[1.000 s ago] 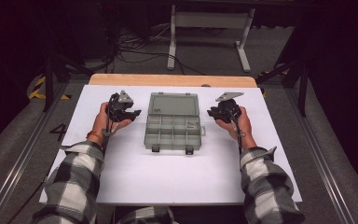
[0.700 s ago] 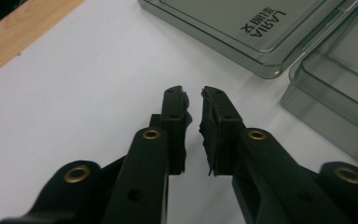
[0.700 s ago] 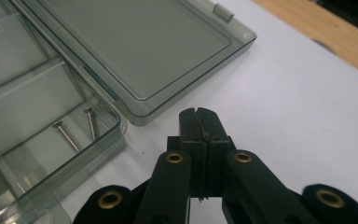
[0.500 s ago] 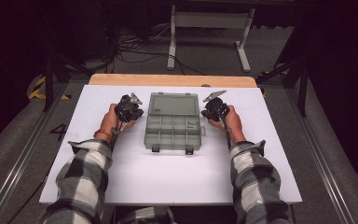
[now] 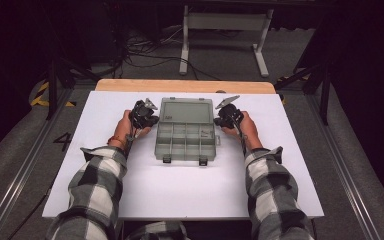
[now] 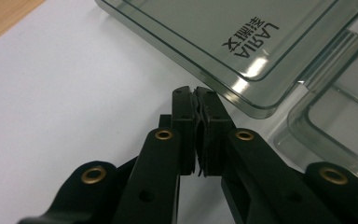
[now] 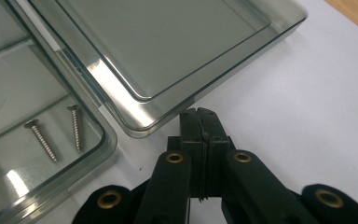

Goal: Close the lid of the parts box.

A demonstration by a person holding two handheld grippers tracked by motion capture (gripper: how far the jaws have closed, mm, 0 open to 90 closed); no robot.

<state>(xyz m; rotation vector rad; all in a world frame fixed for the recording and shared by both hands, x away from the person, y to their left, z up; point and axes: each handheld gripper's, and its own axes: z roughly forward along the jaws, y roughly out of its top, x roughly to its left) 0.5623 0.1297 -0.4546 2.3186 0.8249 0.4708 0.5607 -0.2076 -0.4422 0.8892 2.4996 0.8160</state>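
A clear grey plastic organiser box [image 5: 185, 142] lies open in the middle of the white table, its lid [image 5: 186, 111] flat on the far side. My left gripper [image 5: 154, 120] rests at the lid's left edge, jaws shut with nothing between them. In the left gripper view its tips [image 6: 196, 93] sit just short of the lid's rounded corner [image 6: 256, 100]. My right gripper [image 5: 218, 120] is at the lid's right edge, also shut and empty. Its tips [image 7: 199, 114] nearly touch the lid's corner [image 7: 140, 123]. Two screws [image 7: 40, 139] lie in a tray compartment.
The white tabletop [image 5: 180, 190] has bare room in front of the box and on both sides. A wooden strip [image 5: 185, 85] runs along the far edge. Beyond it stand a white frame [image 5: 225, 30] and cables on the floor.
Both hands have moved inward, from well out to the sides, up to the left and right edges of the open lid, and sunk slightly toward the table.
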